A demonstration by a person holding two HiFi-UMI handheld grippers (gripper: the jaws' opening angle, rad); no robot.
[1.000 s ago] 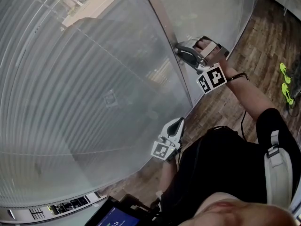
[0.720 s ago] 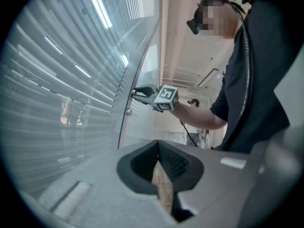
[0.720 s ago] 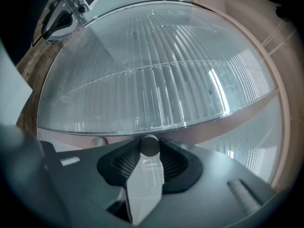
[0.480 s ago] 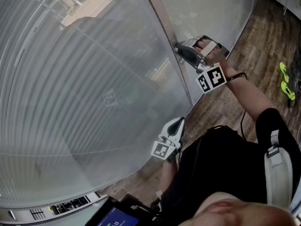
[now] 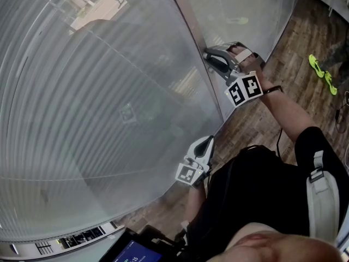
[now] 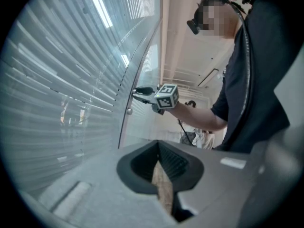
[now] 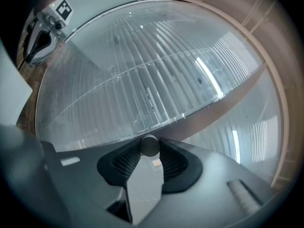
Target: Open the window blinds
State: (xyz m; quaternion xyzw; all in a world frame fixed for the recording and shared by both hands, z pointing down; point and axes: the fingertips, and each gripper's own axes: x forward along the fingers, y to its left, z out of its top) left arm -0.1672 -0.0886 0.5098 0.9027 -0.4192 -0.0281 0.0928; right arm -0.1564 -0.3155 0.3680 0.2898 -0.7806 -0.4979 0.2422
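Grey horizontal window blinds (image 5: 109, 91) fill the left of the head view, their slats almost flat against the glass (image 7: 142, 80). A thin tilt wand (image 6: 124, 122) hangs along their right edge. My right gripper (image 5: 209, 54) is held level against that edge and is shut on the wand. The wand's round end (image 7: 150, 145) sits pinched between the ribbed pads. These jaws have just been closing, with the wand between them. My left gripper (image 5: 209, 141) hovers lower down beside the blinds, touching nothing, its jaws (image 6: 159, 156) together and empty.
A wooden floor (image 5: 256, 119) runs along the foot of the window. A dark screen (image 5: 133, 250) sits at the bottom of the head view. Someone in green shoes (image 5: 322, 72) stands at the far right. A window post (image 7: 266, 56) borders the blinds.
My right gripper has rolled a little about the wand, shifting its marker cube slightly. The green shoes have moved left. The left gripper has kept still.
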